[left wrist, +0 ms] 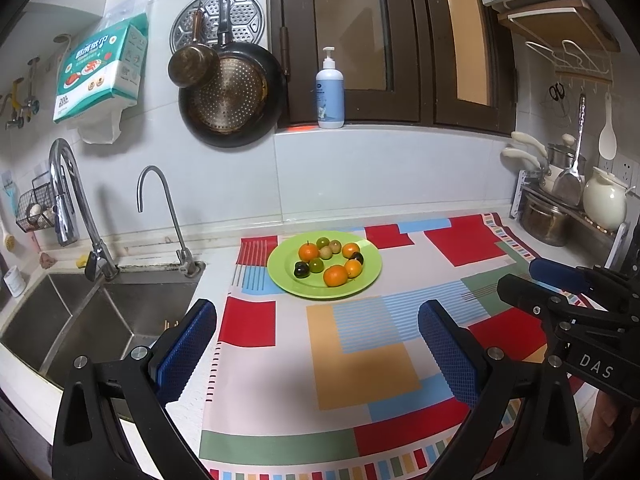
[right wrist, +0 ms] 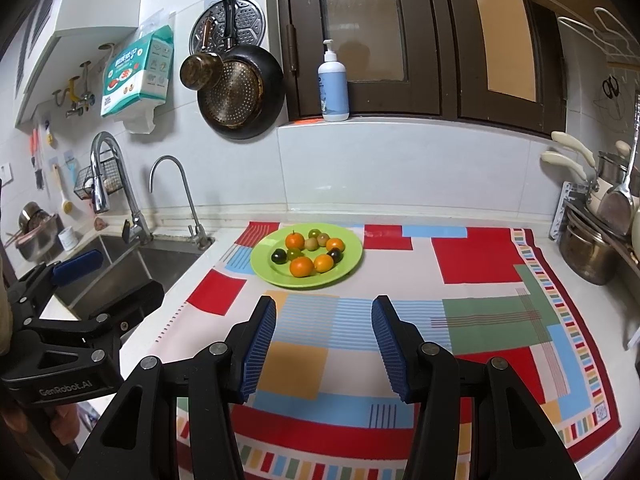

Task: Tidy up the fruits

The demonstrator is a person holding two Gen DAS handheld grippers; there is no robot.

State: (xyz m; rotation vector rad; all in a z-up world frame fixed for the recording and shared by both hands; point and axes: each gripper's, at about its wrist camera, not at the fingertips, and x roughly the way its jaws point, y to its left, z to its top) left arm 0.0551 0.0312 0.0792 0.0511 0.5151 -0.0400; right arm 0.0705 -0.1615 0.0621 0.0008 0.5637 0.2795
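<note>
Kitchen counter covered by a cloth (left wrist: 360,360) of bright coloured blocks ran from a steel sink (left wrist: 80,320) to a rack of pots (left wrist: 552,216) along the tiled wall. A green plate (left wrist: 280,276) sat on the far part of that cloth, near the wall, and carried all the fruits (left wrist: 335,275): four oranges, some green and tan ones, and two dark ones, set roughly in a ring. A soap bottle (left wrist: 330,90) stood on the window ledge above the plate.

The left gripper (left wrist: 316,352) hung over the cloth on the near side of the plate, well apart from it, nearer the sink. Its fingers (left wrist: 184,352) were spread wide with nothing between them, touching nothing.

The right gripper (right wrist: 324,344) was also on the near side of the plate, slightly right of it and somewhat closer. Its fingers (right wrist: 258,348) were parted, less widely than the left's, holding nothing, above the striped patch of cloth.
</note>
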